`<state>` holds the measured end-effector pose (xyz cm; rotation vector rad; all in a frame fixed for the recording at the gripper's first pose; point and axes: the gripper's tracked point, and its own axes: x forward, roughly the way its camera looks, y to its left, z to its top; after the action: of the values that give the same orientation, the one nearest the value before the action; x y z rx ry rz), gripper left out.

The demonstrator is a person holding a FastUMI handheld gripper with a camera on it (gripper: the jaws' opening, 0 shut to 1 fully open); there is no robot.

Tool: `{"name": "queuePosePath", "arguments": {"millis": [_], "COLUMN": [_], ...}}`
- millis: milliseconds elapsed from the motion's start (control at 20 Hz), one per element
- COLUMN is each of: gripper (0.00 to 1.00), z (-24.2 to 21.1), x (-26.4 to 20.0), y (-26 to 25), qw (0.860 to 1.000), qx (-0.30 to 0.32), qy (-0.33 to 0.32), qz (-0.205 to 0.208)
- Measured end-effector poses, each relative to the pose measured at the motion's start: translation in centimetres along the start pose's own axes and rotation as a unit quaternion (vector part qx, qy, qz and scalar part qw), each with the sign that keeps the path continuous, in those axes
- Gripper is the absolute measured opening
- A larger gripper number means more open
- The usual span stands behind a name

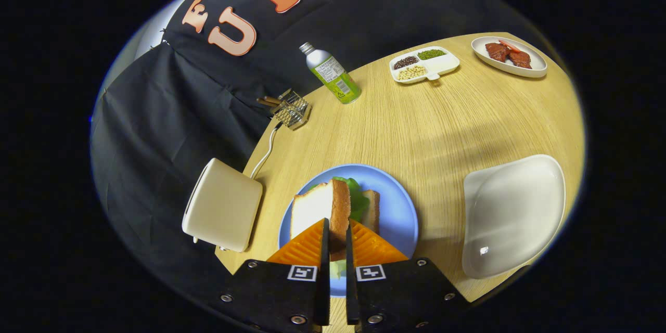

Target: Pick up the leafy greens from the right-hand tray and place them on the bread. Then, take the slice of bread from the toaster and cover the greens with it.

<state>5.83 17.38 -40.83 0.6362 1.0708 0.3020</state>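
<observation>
My gripper [335, 239] is shut on a slice of bread [318, 209], held on edge between both fingers above the blue plate [398, 208]. On that plate, just beyond the held slice, lie the leafy greens [358, 199] on top of another slice of bread [372, 209]. The cream toaster [223, 212] stands left of the plate, its cord running toward the back. The right-hand tray [512, 213], white and bare, sits right of the plate.
Further back on the round wooden table [432, 125] stand a green bottle [333, 75], a small wire rack [292, 109], a divided dish of beans [424, 64] and a white plate with meat slices [509, 55]. The table's edge runs close behind the toaster.
</observation>
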Motion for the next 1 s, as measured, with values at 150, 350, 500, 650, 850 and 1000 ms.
{"name": "queuePosePath", "arguments": {"millis": [150,350,500,650,850,1000], "gripper": [0.19,0.3,0.52,0.63,0.73,0.83], "z": [-0.3,-0.2,0.6,2.9,6.6,9.9], "x": [0.0,0.0,-1.0,-3.0,-6.7,-9.9], "y": [-0.7,-1.7,-1.6,-0.9,0.4,1.2], "qw": [1.0,0.999,0.998,0.994,0.979,0.963], "qx": [0.012,-0.005,-0.026,-0.051,-0.096,-0.121], "qy": [0.005,-0.001,-0.023,-0.074,-0.163,-0.226], "qz": [-0.014,-0.042,-0.054,-0.063,-0.075,-0.078]}}
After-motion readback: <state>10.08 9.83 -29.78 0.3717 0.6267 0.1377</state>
